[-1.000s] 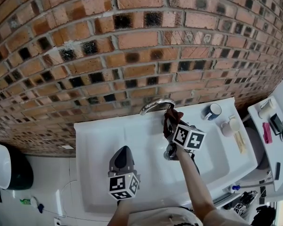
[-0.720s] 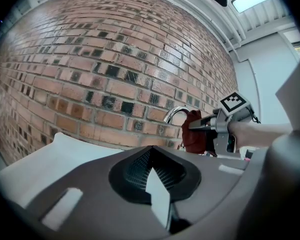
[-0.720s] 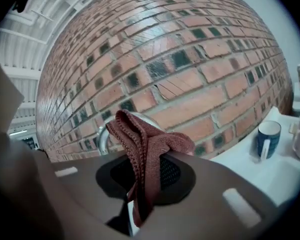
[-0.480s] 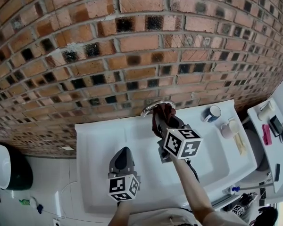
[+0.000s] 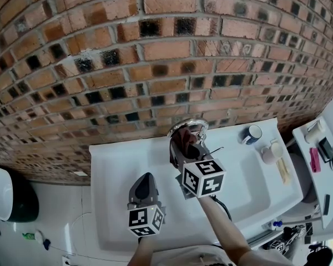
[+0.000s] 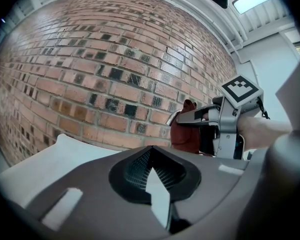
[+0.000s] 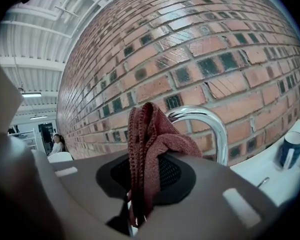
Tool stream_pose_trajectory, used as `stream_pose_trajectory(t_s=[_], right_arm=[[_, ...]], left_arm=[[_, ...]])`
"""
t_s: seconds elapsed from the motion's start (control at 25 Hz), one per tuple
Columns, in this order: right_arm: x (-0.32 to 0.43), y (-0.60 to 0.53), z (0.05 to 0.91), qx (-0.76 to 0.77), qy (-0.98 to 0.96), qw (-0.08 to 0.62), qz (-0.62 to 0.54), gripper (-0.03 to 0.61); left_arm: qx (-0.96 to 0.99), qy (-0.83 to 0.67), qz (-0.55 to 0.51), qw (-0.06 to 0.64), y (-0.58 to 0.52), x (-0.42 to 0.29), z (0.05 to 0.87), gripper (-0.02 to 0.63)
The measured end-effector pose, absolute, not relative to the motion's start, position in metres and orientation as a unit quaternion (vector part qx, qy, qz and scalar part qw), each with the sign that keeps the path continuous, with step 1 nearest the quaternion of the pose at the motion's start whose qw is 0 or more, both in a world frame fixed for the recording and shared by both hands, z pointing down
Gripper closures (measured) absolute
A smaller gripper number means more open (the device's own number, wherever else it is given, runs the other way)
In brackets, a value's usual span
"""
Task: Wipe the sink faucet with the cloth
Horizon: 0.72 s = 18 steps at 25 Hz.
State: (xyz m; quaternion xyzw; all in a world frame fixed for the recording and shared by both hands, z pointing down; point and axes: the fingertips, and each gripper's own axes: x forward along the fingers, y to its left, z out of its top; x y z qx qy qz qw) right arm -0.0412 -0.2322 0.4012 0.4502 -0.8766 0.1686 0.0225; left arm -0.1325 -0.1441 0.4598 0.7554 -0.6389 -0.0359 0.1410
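A chrome arched faucet [image 5: 195,125] stands at the back rim of the white sink [image 5: 114,165]. My right gripper [image 5: 183,148] is shut on a dark red cloth [image 5: 182,139] and holds it against the left part of the arch. In the right gripper view the cloth [image 7: 149,144] sticks up from between the jaws, with the faucet [image 7: 215,124] close behind it. The left gripper [image 5: 144,183] hangs over the left of the basin, shut with nothing in it. From the left gripper view the cloth [image 6: 182,131] and the right gripper's marker cube show to the right.
A brick wall [image 5: 155,54] rises right behind the sink. A blue mug [image 5: 251,132] and white cups [image 5: 271,148] stand on the sink's right rim. A shelf [image 5: 322,148] with small items is further right. A black bin [image 5: 14,201] is at far left.
The right gripper has carried the cloth leftward along the faucet's arch, from its right side to its left. The left gripper has stayed put.
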Motion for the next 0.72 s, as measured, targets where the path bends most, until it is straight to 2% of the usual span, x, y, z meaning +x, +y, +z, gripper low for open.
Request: stream_pose_trajectory(t_s=[0.28, 0.56, 0.72], right_arm=[[-0.07, -0.216, 0.39, 0.41, -0.902, 0.034, 0.131, 0.529], [-0.064, -0.234, 0.392, 0.428, -0.894, 0.043, 0.125, 0.529], [-0.051, -0.239, 0.371, 0.442, -0.89, 0.021, 0.106, 0.529]], left_arm=[[0.757, -0.637, -0.034, 0.14, -0.144, -0.13, 0.459, 0.609], [0.753, -0.642, -0.032, 0.141, -0.141, -0.136, 0.46, 0.609], [0.751, -0.645, -0.033, 0.141, -0.142, -0.138, 0.46, 0.609]])
